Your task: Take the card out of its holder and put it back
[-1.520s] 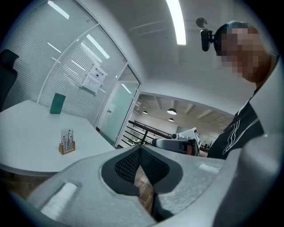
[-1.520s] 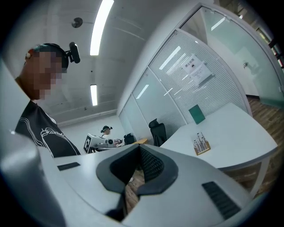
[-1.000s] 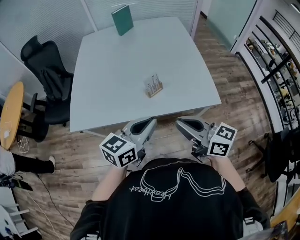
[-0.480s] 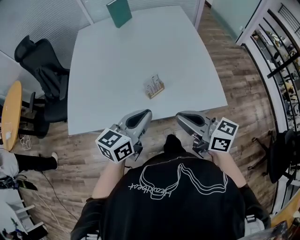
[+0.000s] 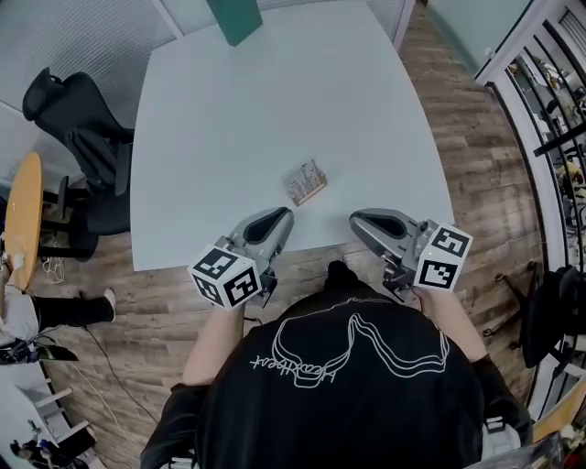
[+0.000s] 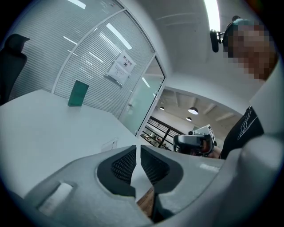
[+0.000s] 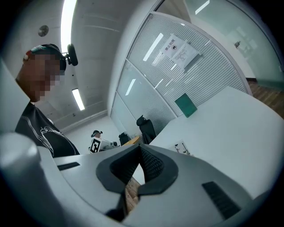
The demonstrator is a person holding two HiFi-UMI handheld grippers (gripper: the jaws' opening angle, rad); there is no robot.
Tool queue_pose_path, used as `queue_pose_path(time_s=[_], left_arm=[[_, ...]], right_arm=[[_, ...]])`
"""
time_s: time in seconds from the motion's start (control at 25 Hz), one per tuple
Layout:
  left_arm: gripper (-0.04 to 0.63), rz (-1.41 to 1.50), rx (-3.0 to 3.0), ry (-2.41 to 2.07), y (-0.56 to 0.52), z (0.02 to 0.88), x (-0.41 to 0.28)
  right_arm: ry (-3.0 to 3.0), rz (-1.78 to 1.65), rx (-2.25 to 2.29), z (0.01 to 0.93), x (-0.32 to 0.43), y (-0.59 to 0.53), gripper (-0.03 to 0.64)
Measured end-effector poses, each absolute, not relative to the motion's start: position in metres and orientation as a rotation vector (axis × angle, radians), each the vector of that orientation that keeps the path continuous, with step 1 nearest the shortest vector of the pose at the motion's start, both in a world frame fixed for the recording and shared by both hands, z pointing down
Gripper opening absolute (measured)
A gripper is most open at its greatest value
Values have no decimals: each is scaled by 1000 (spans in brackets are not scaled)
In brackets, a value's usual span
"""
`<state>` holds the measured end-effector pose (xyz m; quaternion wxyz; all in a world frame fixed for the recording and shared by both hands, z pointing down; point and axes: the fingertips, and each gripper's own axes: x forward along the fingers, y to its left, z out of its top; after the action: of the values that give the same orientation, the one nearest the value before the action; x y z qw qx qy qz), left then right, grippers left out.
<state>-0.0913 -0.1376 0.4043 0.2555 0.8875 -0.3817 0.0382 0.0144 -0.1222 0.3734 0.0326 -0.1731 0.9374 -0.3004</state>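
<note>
A small wooden card holder (image 5: 305, 182) with pale cards upright in it stands on the white table (image 5: 229, 137), near the front edge. Both grippers hover side by side over that edge, just short of the holder. My left gripper (image 5: 281, 215) is at the holder's lower left and is shut with nothing in it. My right gripper (image 5: 356, 219) is at its lower right, its tips also together and empty. The holder shows small in the left gripper view (image 6: 109, 144) and in the right gripper view (image 7: 182, 148). The left jaws (image 6: 138, 147) and right jaws (image 7: 140, 148) are closed.
A green book (image 5: 235, 18) stands at the table's far edge. A black office chair (image 5: 78, 124) is left of the table, with a round wooden table (image 5: 20, 220) beyond it. A railing (image 5: 549, 101) runs along the right. Wood floor lies under the grippers.
Both grippers have moved forward and a little down, from over the floor to the table's front edge, closer to the card holder. Their jaws look unchanged.
</note>
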Motion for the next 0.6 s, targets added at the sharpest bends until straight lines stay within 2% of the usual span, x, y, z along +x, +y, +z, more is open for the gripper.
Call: queue_pose_path(time_s=[0.12,0.48,0.6], left_arm=[[23,111,2384,-1051,-150,416,-96],[118,115,2402,-1049,-186,445,-108],[124,137,2423,-1069,-200,454,-116]], right_arm=[[2889,-953,-533,381,15,-137,9],[2907,-1066,-472,405,-2,-160,9],[2930,-1075,-458,409,-7,-166,9]])
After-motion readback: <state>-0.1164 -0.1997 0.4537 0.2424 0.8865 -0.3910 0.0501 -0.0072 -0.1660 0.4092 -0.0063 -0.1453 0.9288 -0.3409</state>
